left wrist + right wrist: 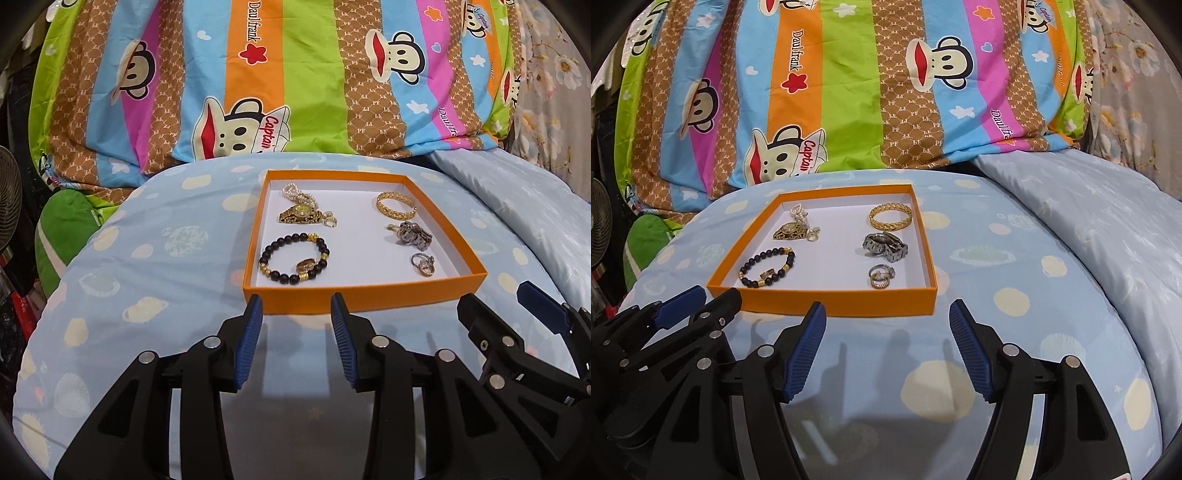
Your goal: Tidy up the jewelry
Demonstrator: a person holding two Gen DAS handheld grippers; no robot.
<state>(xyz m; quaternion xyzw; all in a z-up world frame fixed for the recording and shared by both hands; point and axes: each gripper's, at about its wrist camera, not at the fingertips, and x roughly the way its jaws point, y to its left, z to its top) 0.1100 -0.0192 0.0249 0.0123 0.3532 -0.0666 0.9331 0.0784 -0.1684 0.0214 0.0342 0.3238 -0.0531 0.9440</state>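
Just beyond both grippers, the orange tray [364, 295] of jewelry is sitting on the bed; left gripper [297, 306] and right gripper [886, 314] are hovering agape, empty.

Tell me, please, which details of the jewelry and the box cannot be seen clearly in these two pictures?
- Pearl piece and gold watch: overlapping in both views, so where one ends is unclear.
- Small rings: too small to count, both views.
- Silver watch: folded up, dial hidden.
- Orange box: its near inner wall faces away from both cameras.
- Left gripper and right gripper: handles cut off by the bottom edge.
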